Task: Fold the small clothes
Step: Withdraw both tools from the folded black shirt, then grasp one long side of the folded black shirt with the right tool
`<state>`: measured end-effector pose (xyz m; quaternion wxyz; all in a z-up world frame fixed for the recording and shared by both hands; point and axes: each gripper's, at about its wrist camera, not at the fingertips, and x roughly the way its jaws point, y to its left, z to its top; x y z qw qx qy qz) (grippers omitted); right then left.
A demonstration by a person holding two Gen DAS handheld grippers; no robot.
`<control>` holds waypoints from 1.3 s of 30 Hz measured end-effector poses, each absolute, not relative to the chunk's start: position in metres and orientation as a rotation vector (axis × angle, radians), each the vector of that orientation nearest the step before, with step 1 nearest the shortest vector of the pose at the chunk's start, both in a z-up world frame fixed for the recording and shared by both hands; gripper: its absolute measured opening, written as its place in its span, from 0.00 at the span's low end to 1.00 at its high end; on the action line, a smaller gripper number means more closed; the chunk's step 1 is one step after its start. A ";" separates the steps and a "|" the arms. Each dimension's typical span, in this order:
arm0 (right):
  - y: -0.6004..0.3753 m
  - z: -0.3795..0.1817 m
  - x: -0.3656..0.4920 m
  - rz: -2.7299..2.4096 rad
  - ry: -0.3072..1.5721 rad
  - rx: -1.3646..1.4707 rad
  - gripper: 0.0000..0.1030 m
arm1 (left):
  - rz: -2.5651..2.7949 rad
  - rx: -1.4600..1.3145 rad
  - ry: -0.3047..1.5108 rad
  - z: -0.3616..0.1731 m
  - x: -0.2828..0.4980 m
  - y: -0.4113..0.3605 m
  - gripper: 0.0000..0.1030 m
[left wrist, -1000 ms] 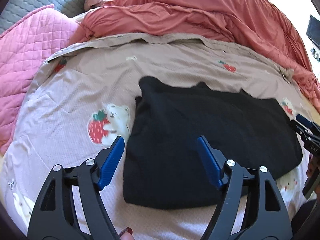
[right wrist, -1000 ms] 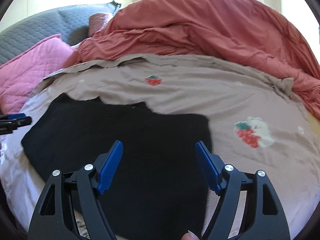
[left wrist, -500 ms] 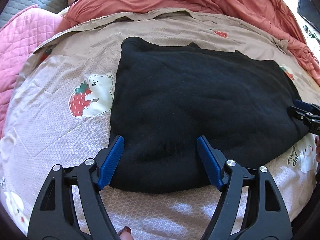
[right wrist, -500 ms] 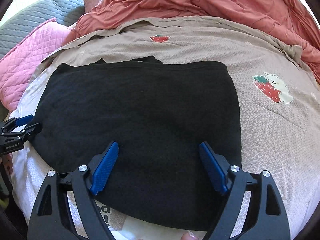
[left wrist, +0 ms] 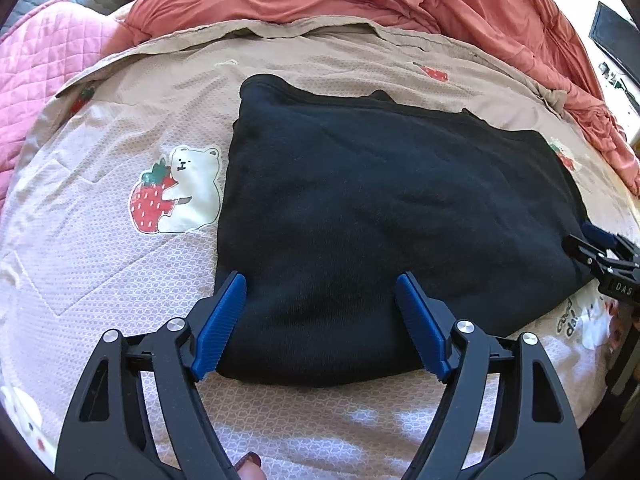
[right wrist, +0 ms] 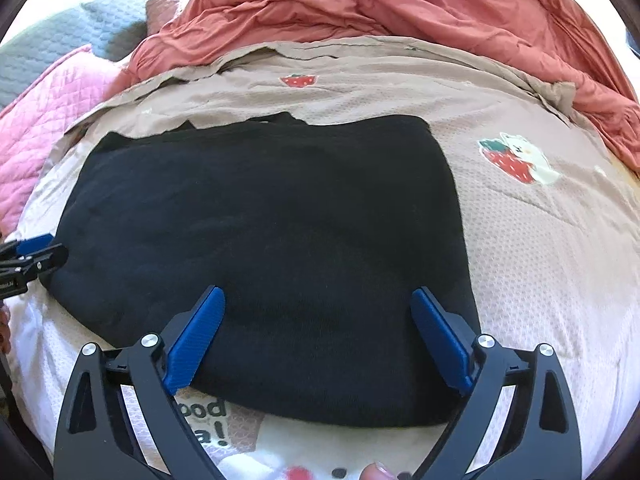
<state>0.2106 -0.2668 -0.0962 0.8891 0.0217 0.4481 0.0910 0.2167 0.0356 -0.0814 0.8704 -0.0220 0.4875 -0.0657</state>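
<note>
big rumpled red duvet piled at the back of the bed, beige strawberry-bear sheet in front. black folded garment lies flat on that sheet. left hand-held gripper and right hand-held gripper both hover over its near edge, jaws opening, gripping nothing.
</note>
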 end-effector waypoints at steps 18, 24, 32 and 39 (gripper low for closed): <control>-0.209 -0.050 0.158 0.252 0.803 -0.032 0.94 | -0.157 -0.136 1.011 -0.056 0.222 0.055 0.84; -0.146 -0.053 0.149 0.331 0.795 -0.213 0.94 | -0.134 -0.153 1.023 -0.054 0.227 0.068 0.84; -0.098 -0.076 0.152 0.320 0.791 -0.433 0.94 | -0.088 -0.197 1.008 -0.046 0.238 0.097 0.89; -0.068 -0.089 0.157 0.351 0.779 -0.491 0.94 | -0.058 -0.263 1.009 -0.047 0.250 0.121 0.89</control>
